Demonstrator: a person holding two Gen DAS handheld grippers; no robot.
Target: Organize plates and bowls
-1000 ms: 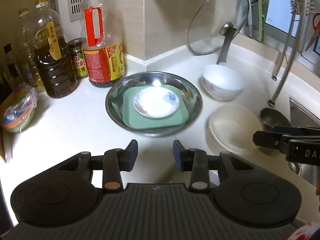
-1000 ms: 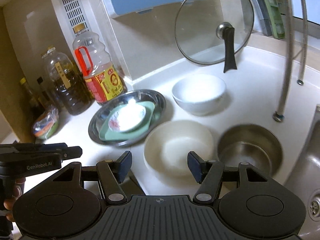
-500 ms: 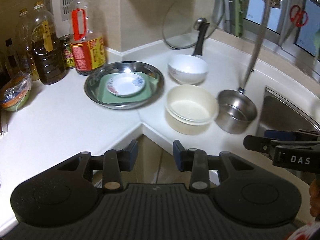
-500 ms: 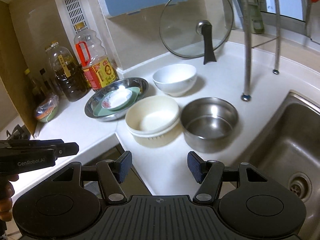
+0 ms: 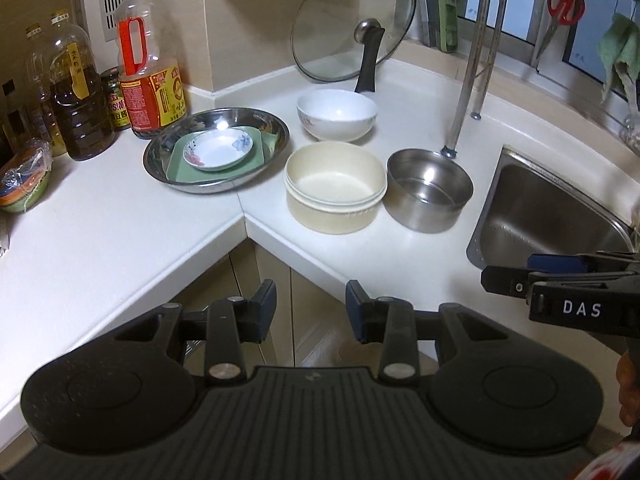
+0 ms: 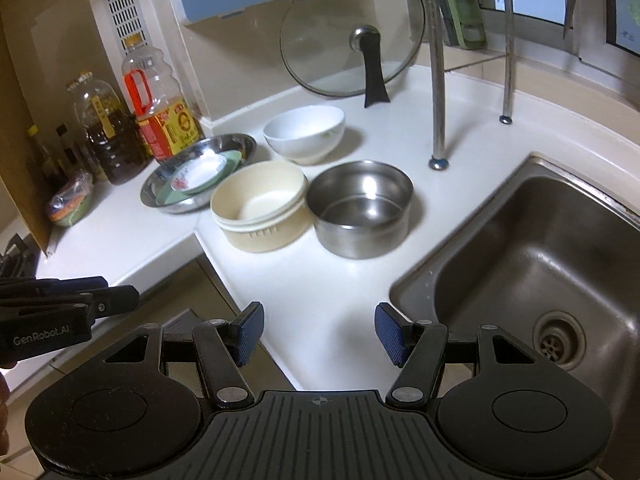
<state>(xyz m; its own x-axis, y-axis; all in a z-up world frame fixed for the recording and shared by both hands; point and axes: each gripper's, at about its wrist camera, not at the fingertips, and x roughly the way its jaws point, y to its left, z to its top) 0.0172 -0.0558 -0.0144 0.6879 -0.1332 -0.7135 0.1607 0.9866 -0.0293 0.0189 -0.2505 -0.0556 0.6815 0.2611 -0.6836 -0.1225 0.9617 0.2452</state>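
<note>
Both grippers, left (image 5: pixel 311 309) and right (image 6: pixel 319 330), hang empty with jaws apart. At twelve o'clock on the worktop (image 5: pixel 100 216), the white bowl (image 5: pixel 337 119) looks brittle and slippery; grip its rim.

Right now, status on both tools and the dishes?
Left tool open, empty. Right tool open, empty. Saucer on green plate in steel pan; three bowls loose beside. Nothing blocking.
</note>
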